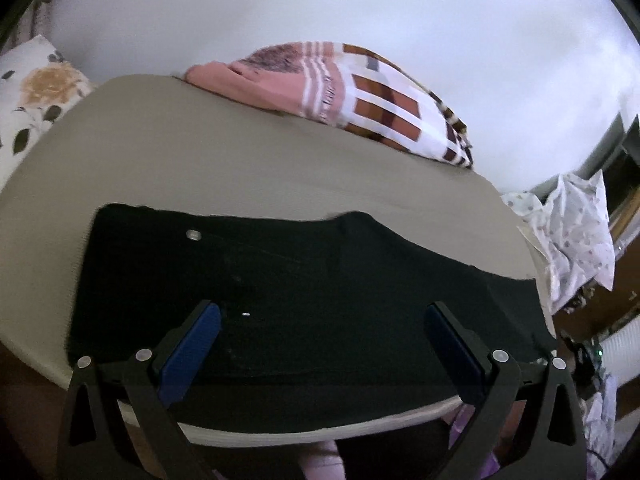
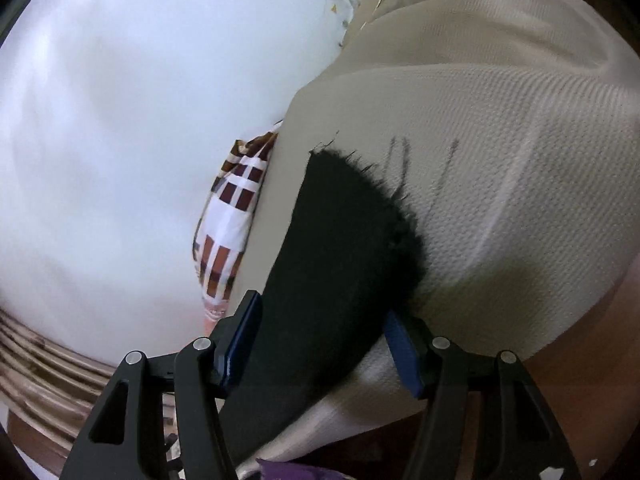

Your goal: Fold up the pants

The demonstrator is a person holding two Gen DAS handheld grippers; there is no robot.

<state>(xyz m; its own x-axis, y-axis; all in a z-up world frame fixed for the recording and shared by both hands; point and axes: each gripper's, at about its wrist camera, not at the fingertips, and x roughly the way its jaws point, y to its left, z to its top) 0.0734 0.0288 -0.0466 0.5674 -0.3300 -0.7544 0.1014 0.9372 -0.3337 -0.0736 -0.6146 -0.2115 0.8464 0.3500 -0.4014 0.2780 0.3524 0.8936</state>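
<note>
Left wrist view: the left gripper (image 1: pixel 322 320) hangs over the black denim pants (image 1: pixel 280 280), which lie flat on the beige textured bedcover (image 1: pixel 200 152) with the waistband edge ahead of the blue pads and a small metal button (image 1: pixel 193 234) up and to the left of them. Its jaws stand wide apart with nothing between the pads, and the dark cloth spreads out beneath and beyond both fingers. In the right wrist view the right gripper (image 2: pixel 320 344) is about half open, with the frayed leg end of the pants running up between its two fingers; I cannot tell whether the pads actually press the fabric or merely straddle it. The main risk, as I judge it, is an uneven fold: if the right side closes on only the top layer of that frayed hem, the layer below would stay behind and the leg would twist as it is carried over. A second risk is catching the bedcover together with the denim, since the weave lies right under the lower finger, and a lift would then drag the whole cover. The left side, reaching in at a slant, could pinch too far from the edge and bunch the cloth. The pink and brown checked blanket (image 1: pixel 360 92) lies well beyond the pants and should not interfere.
</note>
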